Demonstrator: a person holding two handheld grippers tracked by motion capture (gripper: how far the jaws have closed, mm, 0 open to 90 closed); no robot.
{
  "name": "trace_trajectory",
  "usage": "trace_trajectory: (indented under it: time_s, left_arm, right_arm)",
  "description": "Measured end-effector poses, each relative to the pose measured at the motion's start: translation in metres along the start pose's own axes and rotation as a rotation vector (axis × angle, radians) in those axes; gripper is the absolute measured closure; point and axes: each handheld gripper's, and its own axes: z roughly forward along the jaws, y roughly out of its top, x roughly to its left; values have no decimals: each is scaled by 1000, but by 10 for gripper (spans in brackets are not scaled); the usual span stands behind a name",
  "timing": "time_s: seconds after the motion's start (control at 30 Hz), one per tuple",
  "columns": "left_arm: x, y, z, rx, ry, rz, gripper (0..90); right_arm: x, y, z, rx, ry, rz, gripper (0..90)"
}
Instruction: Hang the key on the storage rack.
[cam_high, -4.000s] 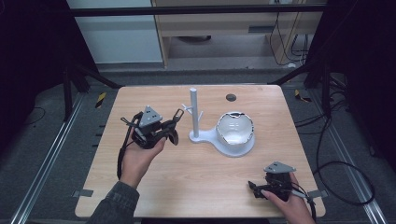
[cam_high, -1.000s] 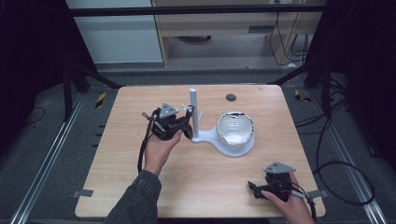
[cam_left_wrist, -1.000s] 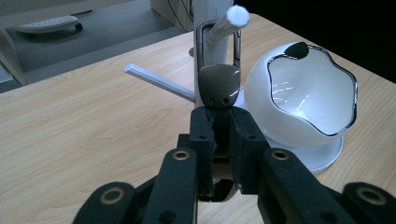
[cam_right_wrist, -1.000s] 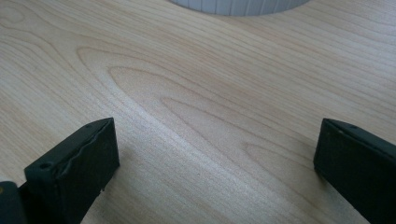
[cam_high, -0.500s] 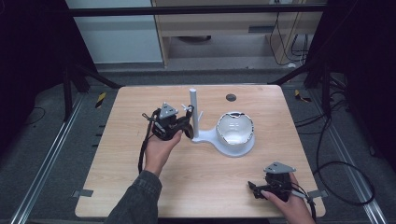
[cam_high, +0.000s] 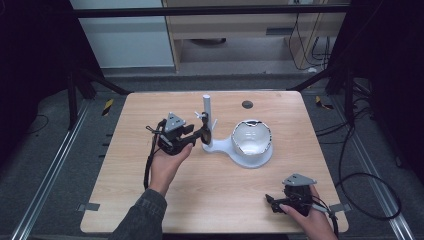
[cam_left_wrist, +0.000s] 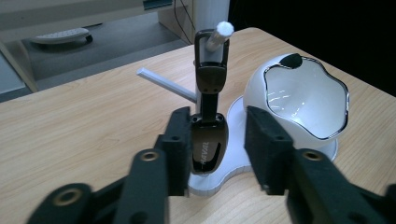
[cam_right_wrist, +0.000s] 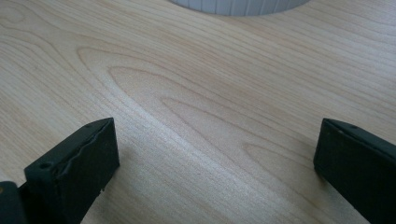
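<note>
My right tongs (cam_high: 272, 201) rest at the near right corner of the desk (cam_high: 125, 200), released, jaws wide over bare wood. Farther in, my left tongs (cam_left_wrist: 212, 149) have just been opening; the dark key fob (cam_left_wrist: 208, 142) sits between the jaws, left pad touching or nearly so, right pad clear. The fob hangs by its loop on a peg of the white stand (cam_high: 208, 120), just beside the white bowl (cam_high: 252, 142).
</note>
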Motion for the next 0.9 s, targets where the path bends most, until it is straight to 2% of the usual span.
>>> trace_trajectory:
  time_s: [0.07,0.4,0.5,0.6,0.77,0.9]
  left_arm:
    - [0,-1,-3,-6,13,-13,520]
    - [0,-6,-14,5,-3,-3,364]
    - [-1,-8,-14,46,-6,-4,286]
    - [-5,-10,-15,94,26,-2,141]
    - [-11,-16,-22,137,10,13,80]
    - [-12,-21,-28,169,-7,44,56]
  right_arm:
    - [0,0,0,0,0,0,4]
    - [0,0,0,0,0,0,4]
    - [0,0,0,-1,-2,-1,4]
    - [0,0,0,-2,-2,-2,4]
    - [0,0,0,-1,-2,-2,4]
    - [0,0,0,-2,-2,-3,4]
